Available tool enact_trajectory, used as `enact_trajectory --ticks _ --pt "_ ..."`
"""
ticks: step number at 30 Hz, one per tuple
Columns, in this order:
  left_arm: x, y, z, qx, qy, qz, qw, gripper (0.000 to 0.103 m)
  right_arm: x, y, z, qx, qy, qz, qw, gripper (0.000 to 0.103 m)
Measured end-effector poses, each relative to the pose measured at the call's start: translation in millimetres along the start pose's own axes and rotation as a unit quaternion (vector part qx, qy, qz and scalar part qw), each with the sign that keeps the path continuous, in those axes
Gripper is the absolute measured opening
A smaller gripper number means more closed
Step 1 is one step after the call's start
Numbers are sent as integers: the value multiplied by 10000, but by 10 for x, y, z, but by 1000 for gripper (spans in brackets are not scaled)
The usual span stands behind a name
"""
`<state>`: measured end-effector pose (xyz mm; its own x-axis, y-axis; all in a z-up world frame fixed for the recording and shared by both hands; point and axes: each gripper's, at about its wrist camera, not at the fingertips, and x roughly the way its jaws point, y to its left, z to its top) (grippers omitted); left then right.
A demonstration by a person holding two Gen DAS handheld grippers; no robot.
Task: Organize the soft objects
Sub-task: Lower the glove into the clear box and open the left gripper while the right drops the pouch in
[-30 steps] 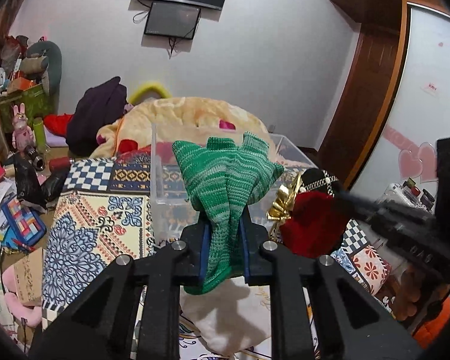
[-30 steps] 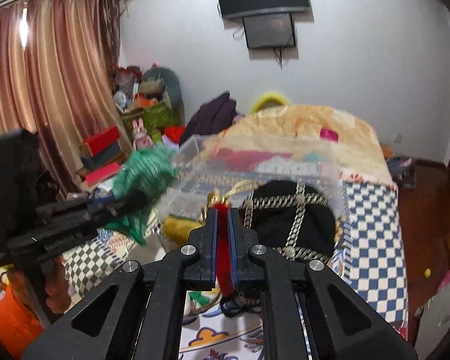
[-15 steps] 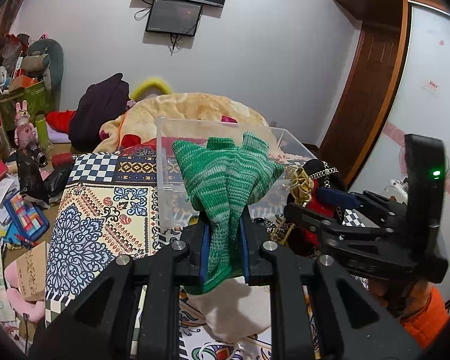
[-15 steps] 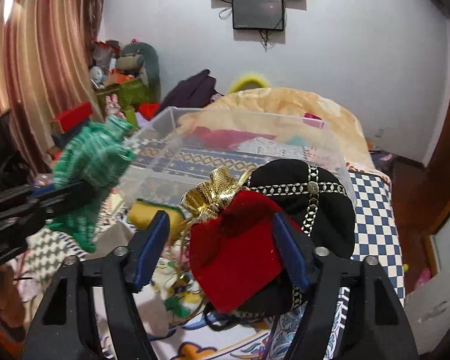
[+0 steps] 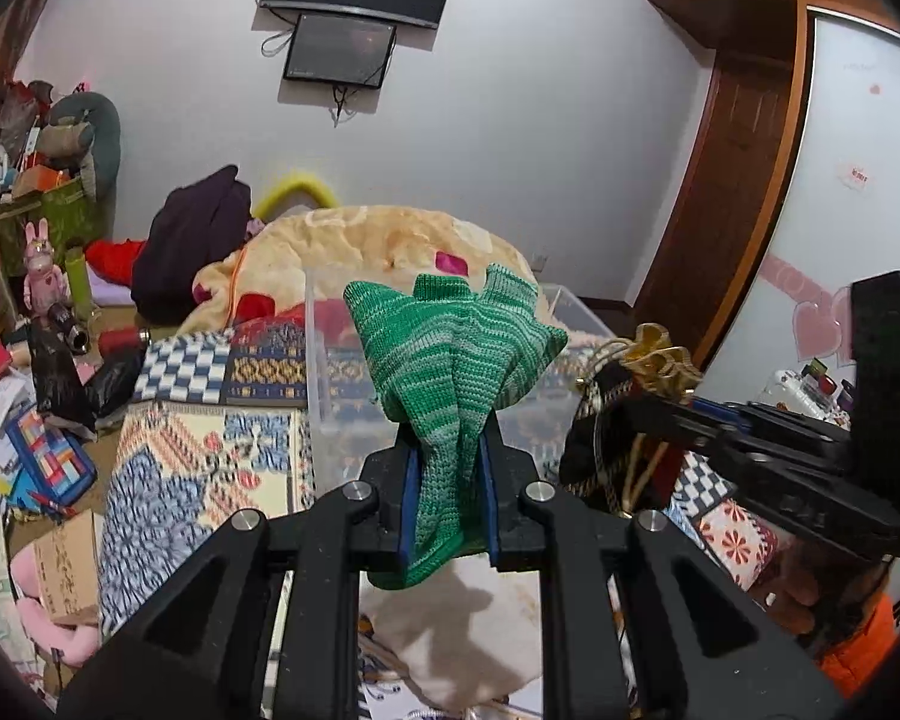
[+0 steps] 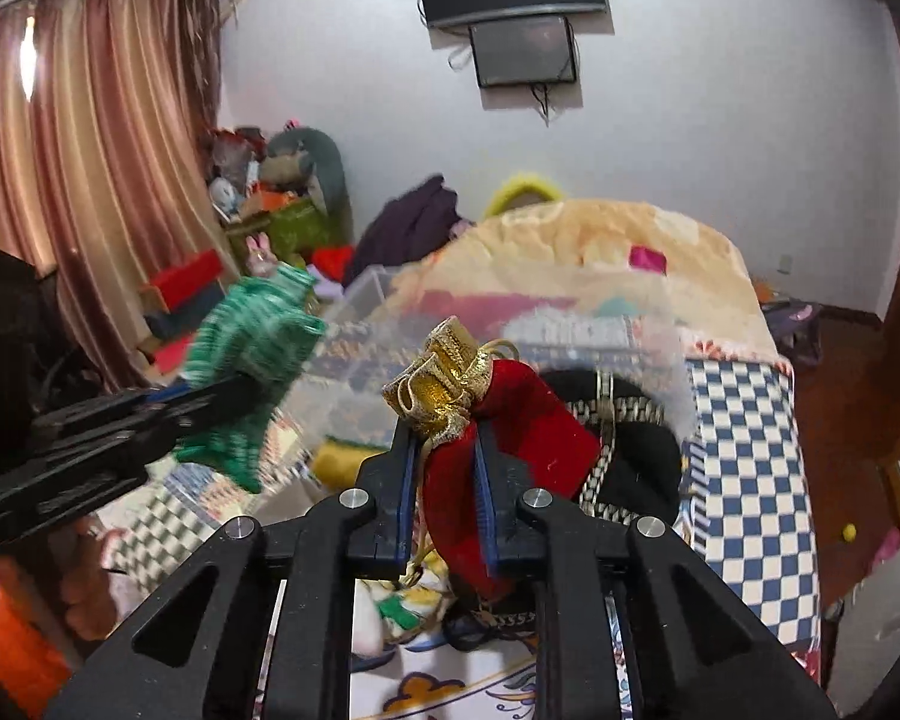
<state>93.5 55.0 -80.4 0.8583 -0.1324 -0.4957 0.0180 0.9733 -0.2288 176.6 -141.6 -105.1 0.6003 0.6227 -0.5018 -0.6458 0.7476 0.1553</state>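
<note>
My left gripper (image 5: 448, 501) is shut on a green knitted cloth (image 5: 456, 360) and holds it up in front of a clear plastic bin (image 5: 324, 372) on the bed. My right gripper (image 6: 447, 504) is shut on a red velvet pouch (image 6: 510, 432) with a gold top, above a black hat with gold chain trim (image 6: 636, 450). The green cloth (image 6: 252, 354) and the left gripper show blurred at the left of the right wrist view. The right gripper (image 5: 678, 420) shows at the right of the left wrist view.
The clear bin (image 6: 510, 336) stands on a patterned bedspread (image 5: 198, 456) before a heaped peach blanket (image 5: 390, 246). A cream cloth (image 5: 468, 630) and a yellow soft item (image 6: 345, 462) lie on the bed. Clutter fills the floor at left (image 5: 24, 420).
My right gripper opened half a second ago and has shut again on the red pouch. It has lifted the pouch. My left gripper keeps the green cloth and has hardly moved.
</note>
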Motion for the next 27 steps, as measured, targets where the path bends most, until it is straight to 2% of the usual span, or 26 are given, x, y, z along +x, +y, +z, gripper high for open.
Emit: enact_trajectory --ticks 10,17,20,27 --pt "90 -78 447 215 -244 34 9995 17 -107 29 435 -152 -620 -68 9979 15" --pt "365 -55 648 236 -106 119 9996 17 67 -13 710 -186 -825 -178 9963 15" --pt "539 -6 667 162 101 142 9997 17 219 -12 764 -166 -762 -223 9967 15" --pt "932 81 609 184 544 346 9977 17 665 -59 658 -108 -137 -270 9995 15"
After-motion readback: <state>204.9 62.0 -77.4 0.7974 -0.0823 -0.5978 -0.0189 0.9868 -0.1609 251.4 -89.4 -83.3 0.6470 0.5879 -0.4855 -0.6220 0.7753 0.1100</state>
